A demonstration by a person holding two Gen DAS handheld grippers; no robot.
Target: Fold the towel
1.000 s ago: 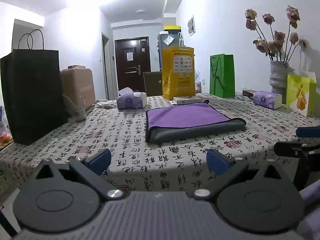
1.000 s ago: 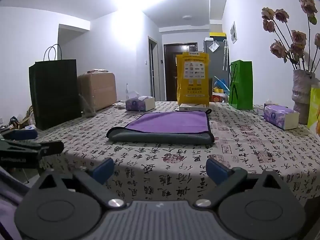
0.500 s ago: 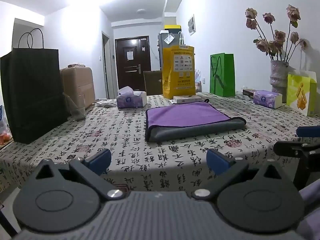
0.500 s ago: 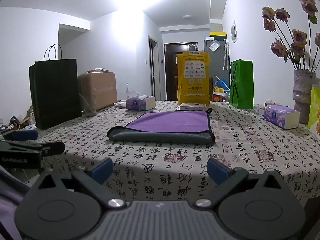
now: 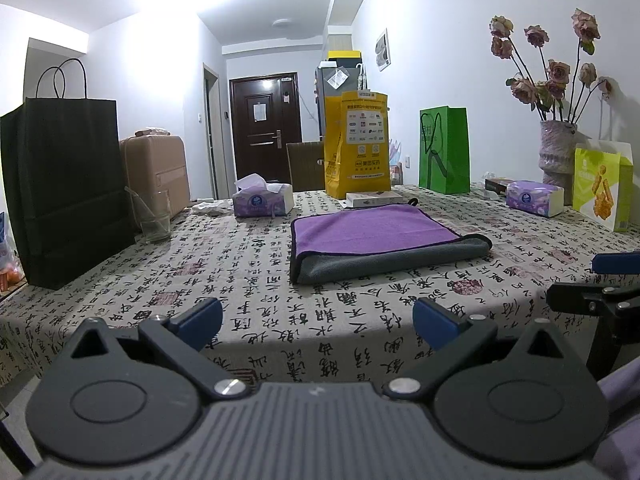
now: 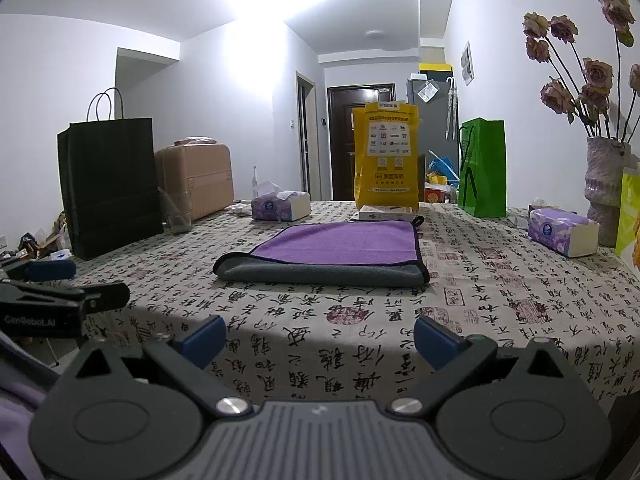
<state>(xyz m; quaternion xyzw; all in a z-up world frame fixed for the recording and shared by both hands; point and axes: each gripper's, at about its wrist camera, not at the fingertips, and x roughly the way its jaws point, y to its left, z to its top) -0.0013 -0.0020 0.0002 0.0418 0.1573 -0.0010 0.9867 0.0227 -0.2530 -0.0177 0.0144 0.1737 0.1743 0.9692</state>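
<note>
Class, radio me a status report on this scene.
Left gripper and right gripper open, empty. Purple towel folded on table. Nothing between.

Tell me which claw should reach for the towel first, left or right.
Roughly even, slight edge to the right claw: in its view the towel lies straight ahead. From the left claw the towel sits off to the right. Both are open, short of the table.

Purple-and-grey towel (image 5: 372, 236); cream tablecloth (image 5: 240, 264) patterned with black calligraphy

vase (image 6: 606, 188) cut off at right edge, yellow bag (image 5: 357, 146) print unreadable
</note>
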